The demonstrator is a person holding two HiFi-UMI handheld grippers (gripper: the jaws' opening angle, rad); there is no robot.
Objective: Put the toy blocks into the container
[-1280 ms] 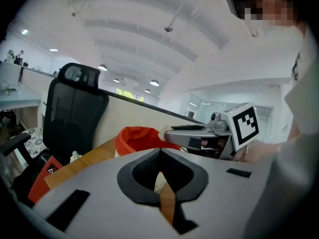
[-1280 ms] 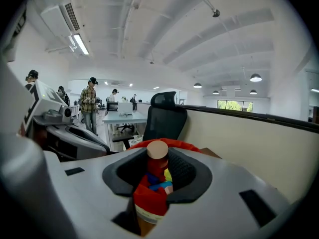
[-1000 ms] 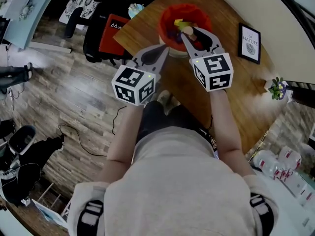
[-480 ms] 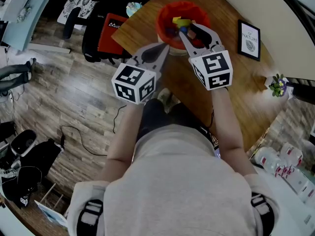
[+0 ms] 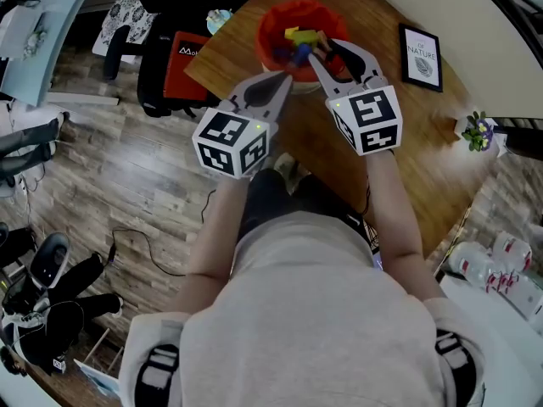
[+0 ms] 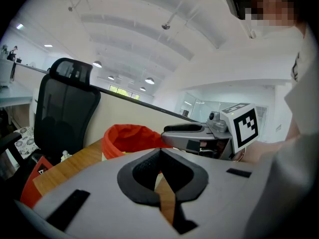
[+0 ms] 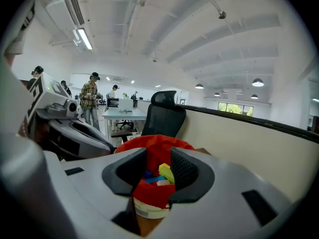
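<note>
While hovering over the wooden desk [image 5: 373, 125], holding the right tongs [image 5: 329, 51] parted and empty at the near rim of the red-lined container [image 5: 270, 25]. Looking between them straight at the toy blocks [image 7: 166, 172], yellow and blue among them, lying piled inside that container. Holding the left tongs [image 6: 160, 151] pressed together on nothing, pointing toward the container's near side, just left of the right tongs, not touching them.

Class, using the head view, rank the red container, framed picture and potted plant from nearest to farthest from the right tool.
1. Red container, at the right tool's tips.
2. Framed picture, further right.
3. Potted plant, far right edge.
</note>
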